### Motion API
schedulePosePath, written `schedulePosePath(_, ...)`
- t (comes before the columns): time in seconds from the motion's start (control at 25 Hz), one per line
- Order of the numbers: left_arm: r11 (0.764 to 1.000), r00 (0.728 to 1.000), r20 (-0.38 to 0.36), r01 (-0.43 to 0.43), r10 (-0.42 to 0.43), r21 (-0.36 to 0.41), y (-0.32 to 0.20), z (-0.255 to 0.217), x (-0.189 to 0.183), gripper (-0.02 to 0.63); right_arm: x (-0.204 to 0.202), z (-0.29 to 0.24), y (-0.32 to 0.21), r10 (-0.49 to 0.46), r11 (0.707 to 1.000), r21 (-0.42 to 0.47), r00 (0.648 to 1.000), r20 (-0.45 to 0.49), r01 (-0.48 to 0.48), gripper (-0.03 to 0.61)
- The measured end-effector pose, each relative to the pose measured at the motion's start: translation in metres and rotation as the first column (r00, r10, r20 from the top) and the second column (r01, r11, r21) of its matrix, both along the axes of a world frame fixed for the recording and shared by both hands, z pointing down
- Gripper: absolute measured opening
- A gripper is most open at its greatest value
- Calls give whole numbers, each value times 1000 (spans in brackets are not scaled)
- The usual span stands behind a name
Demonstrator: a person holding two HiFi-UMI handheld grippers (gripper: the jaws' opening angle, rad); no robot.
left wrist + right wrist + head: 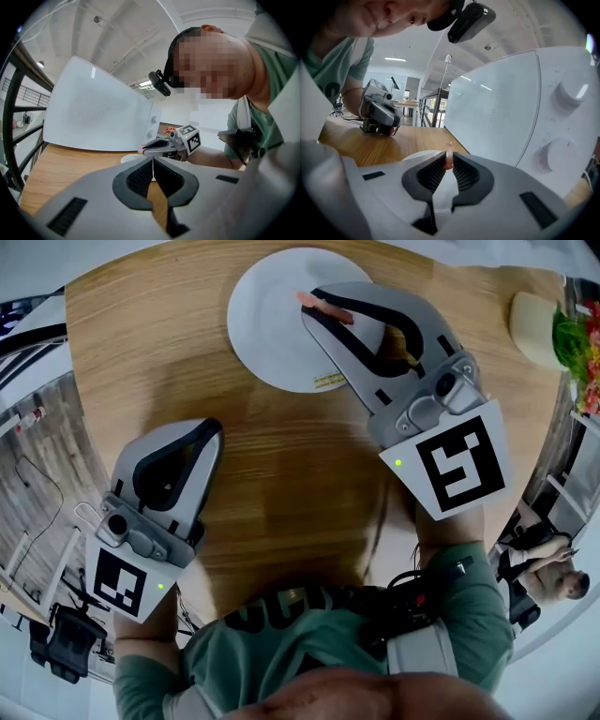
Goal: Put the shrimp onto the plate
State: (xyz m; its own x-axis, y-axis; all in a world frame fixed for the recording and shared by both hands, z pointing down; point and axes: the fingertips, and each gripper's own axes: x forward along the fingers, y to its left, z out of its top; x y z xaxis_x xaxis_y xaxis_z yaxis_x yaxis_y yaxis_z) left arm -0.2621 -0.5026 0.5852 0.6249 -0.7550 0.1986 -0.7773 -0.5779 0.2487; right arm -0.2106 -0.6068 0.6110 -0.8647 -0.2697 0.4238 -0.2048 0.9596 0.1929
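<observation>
While the left gripper [208, 434] rests on the round, light-brown wooden table [281, 465] at near left, out of the way, its jaws pressed together on nothing, the right gripper [315, 299] reaches to the far side. It is clamped on a small pinkish-orange shrimp [324, 307], pinched at the very tips so the body pokes out past them. The shrimp hangs over the round white plate [262, 320], towards its far right part, seemingly placed for a drop; whether it touches the surface is unclear. The plate otherwise holds only a faint yellowish streak [328, 381] near its closer rim, possibly just a printed pattern.
</observation>
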Motion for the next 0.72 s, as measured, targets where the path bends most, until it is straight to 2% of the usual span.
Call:
schedulePosePath(0.16,999,998,60,19,-20,29,-5,-2,-9,11,0,1,-3,22,1000,16,1000,-14,-22,51)
schedulePosePath(0.36,998,998,57,37,-39,41,-8,-6,-15,11,2,6,-3,28,999,37,998,-57,-25,51)
schedulePosePath(0.72,998,998,46,36,-38,43,-7,-7,-15,11,3,7,-4,30,999,44,998,-56,-27,51)
